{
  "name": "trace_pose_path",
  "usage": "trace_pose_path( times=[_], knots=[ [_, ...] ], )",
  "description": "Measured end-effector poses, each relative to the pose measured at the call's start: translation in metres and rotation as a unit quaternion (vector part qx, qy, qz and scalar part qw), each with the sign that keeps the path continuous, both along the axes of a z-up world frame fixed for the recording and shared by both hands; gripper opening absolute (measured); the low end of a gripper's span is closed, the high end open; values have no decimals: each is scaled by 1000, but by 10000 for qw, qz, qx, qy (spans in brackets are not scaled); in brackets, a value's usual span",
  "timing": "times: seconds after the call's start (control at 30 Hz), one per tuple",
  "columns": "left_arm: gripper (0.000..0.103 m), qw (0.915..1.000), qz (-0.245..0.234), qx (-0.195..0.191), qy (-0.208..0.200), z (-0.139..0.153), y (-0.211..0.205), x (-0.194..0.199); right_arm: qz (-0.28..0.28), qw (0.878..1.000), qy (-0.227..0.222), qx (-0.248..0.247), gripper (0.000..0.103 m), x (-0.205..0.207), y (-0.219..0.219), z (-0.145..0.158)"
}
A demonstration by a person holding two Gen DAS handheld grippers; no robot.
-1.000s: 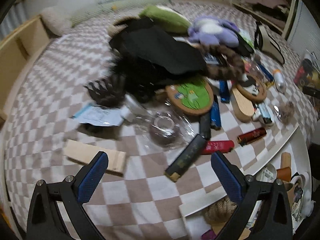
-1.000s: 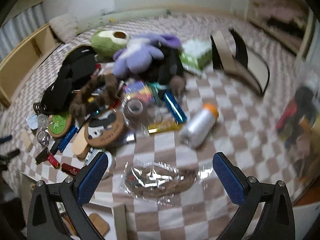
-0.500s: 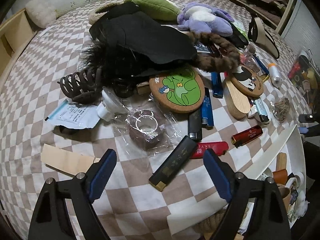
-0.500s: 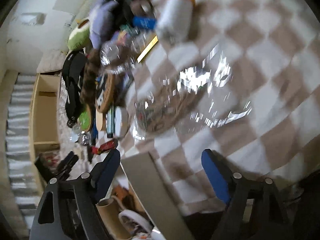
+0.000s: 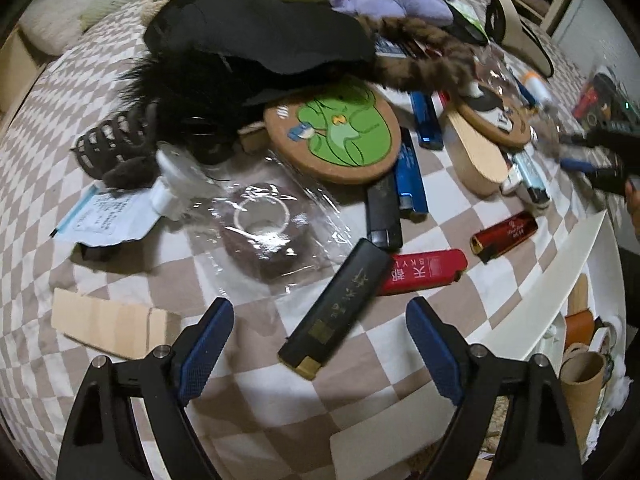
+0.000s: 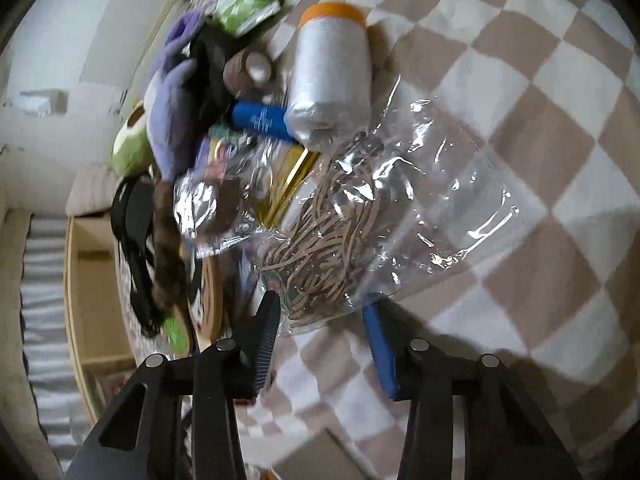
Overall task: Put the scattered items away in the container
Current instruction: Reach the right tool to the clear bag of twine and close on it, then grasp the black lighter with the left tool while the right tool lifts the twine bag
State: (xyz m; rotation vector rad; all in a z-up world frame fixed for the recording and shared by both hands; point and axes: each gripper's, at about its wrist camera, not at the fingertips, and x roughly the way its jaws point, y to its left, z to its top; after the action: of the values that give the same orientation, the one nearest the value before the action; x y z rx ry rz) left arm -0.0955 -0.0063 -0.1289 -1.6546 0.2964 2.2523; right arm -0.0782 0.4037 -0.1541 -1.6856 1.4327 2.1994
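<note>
The left gripper (image 5: pixel 319 342) hangs wide apart and holds nothing, its fingers straddling the near end of a black lighter (image 5: pixel 338 303) on the checked bed (image 5: pixel 248 396), with a red lighter (image 5: pixel 426 271) touching that one and a bagged tape roll (image 5: pixel 262 227) just beyond. The right gripper (image 6: pixel 322 322) is partly spread around the near edge of a clear bag of rubber bands (image 6: pixel 360 216), not visibly pinching it; a white spool (image 6: pixel 330 76) lies just behind, and the white container (image 5: pixel 532 300) sits at the bed's edge.

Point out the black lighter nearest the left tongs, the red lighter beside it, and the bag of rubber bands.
black lighter (image 5: pixel 338 304), left wrist view, middle of its body
red lighter (image 5: pixel 428 272), left wrist view, printed side
bag of rubber bands (image 6: pixel 340 236), right wrist view, on the bands
</note>
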Motion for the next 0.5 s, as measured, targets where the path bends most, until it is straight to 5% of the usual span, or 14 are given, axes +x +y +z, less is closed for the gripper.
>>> trace_pose_path(
  times=[0.2, 0.5],
  knots=[
    [79, 9997, -154, -152, -64, -11, 8, -7, -170, 9994, 270, 160, 14, -10, 5, 12],
    [36, 9993, -91, -7, -373, -8, 6, -3, 42, 9972, 751, -33, 5, -11, 7, 34]
  ],
)
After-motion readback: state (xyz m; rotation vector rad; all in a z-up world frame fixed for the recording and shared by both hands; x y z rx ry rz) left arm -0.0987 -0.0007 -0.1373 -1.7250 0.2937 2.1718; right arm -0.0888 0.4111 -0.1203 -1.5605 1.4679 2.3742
